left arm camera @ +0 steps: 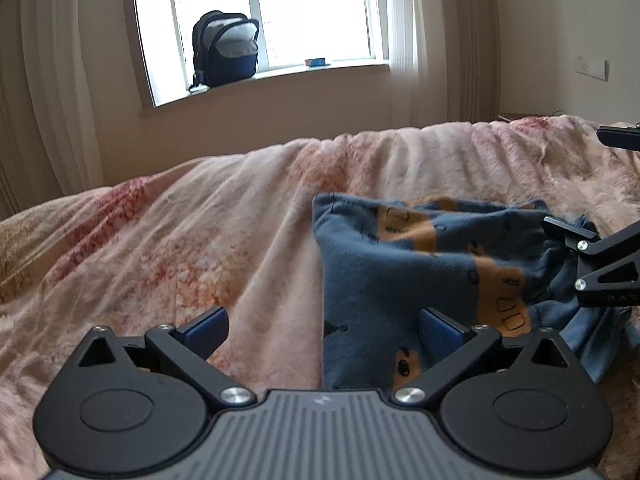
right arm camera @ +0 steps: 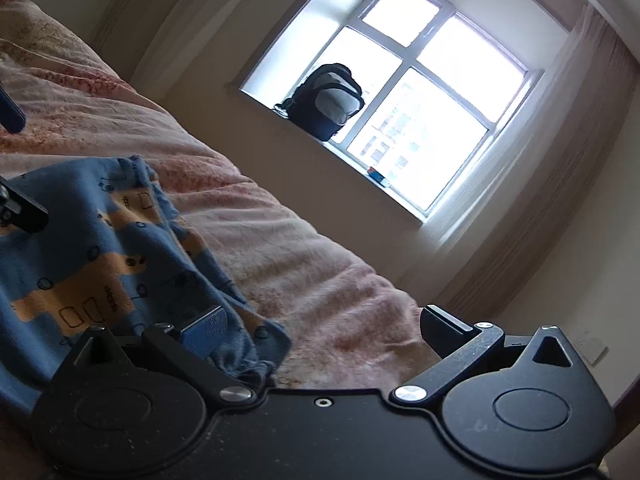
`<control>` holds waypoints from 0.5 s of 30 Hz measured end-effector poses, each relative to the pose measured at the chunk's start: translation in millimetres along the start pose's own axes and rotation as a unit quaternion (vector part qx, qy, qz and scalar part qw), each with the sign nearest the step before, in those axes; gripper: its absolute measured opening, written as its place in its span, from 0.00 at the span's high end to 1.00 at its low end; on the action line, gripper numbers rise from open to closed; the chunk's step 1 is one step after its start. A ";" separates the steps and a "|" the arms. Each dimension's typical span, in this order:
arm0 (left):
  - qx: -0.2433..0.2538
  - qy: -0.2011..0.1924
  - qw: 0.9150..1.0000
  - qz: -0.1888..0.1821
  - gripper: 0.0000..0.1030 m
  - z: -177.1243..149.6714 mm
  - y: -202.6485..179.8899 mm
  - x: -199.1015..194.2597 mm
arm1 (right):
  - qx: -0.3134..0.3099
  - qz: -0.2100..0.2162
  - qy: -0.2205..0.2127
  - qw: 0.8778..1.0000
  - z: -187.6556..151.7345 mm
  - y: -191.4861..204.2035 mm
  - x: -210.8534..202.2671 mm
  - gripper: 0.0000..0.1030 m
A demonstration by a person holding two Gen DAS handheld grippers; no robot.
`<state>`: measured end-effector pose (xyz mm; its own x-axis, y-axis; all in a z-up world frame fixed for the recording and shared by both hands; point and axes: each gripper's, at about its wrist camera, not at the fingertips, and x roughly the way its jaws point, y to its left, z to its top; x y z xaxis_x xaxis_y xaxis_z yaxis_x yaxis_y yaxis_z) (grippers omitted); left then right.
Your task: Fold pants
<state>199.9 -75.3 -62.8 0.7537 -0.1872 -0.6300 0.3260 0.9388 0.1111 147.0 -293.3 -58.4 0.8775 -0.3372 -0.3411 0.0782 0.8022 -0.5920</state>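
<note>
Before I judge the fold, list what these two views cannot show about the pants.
- Left wrist view: near end of the pants is hidden behind the left claw body.
- Left wrist view: waistband side is covered by the right claw, itself cut off by the frame edge.
- Right wrist view: pants run off the left edge; layer count is unreadable.

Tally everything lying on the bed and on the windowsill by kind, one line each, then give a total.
Blue patterned pants on the pink bedspread: 1
Dark backpack on the windowsill: 1
Small box on the windowsill: 1
Total: 3
Both the left gripper and the right gripper are open and hold nothing.
</note>
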 end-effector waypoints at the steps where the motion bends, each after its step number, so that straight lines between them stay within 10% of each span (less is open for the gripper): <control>1: -0.004 0.004 1.000 -0.001 0.00 -0.8 1.1 1.1 | -0.005 0.002 -0.001 1.000 -0.6 2.1 -0.1 0.01; 9: -0.098 0.077 0.991 -0.054 0.00 -11.0 20.6 -9.8 | 0.038 0.090 0.006 0.995 -5.1 -4.4 -13.4 0.01; 15: -0.079 0.121 0.989 -0.032 0.00 -26.3 22.9 -29.0 | 0.013 0.179 0.111 0.978 -3.8 5.6 -22.8 0.01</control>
<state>170.6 -40.8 -62.2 0.5695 -0.1914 -0.7994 0.2620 0.9641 -0.0442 125.6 -283.0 -56.7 0.7267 -0.1297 -0.6747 -0.2005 0.8992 -0.3888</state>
